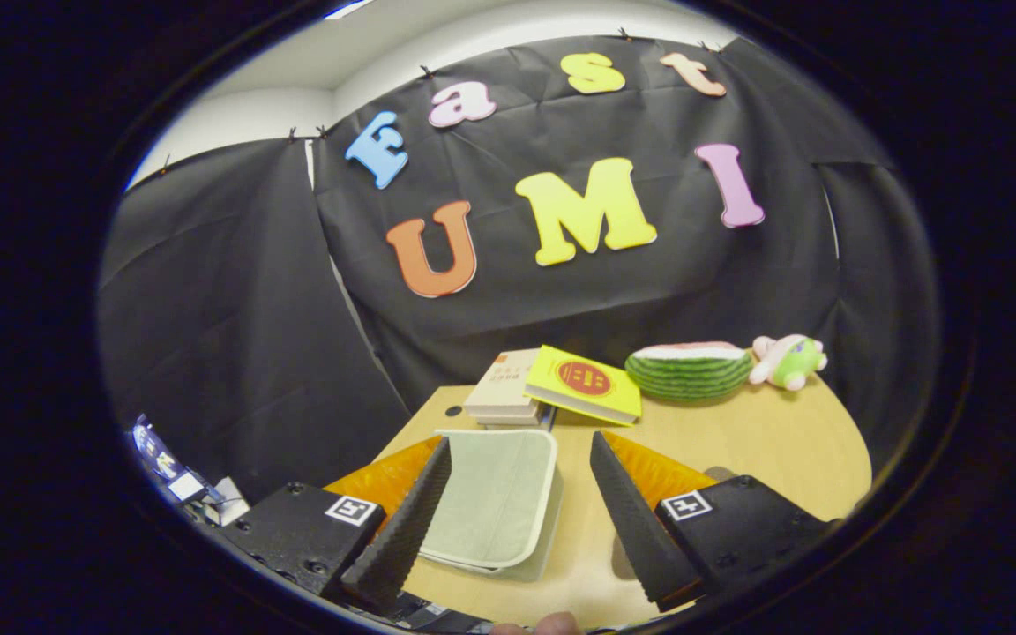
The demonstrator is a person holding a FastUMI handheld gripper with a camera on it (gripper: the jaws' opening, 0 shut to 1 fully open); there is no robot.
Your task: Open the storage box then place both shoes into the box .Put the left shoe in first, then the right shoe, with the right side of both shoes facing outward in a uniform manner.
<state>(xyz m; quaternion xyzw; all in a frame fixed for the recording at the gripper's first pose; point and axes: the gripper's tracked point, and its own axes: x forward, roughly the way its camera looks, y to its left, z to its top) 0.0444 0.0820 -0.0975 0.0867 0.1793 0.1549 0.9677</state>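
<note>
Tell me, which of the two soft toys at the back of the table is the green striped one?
The watermelon plush, lying right of the yellow book. The small plush animal beside it is pink and lime green, unstriped. The open gripper holds nothing.

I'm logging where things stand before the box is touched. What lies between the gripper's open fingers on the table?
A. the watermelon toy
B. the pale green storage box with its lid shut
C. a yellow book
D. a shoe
B: the pale green storage box lies flat with its lid shut between the open fingers of the gripper, while the yellow book and the watermelon toy sit beyond them, farther along the table.
</note>
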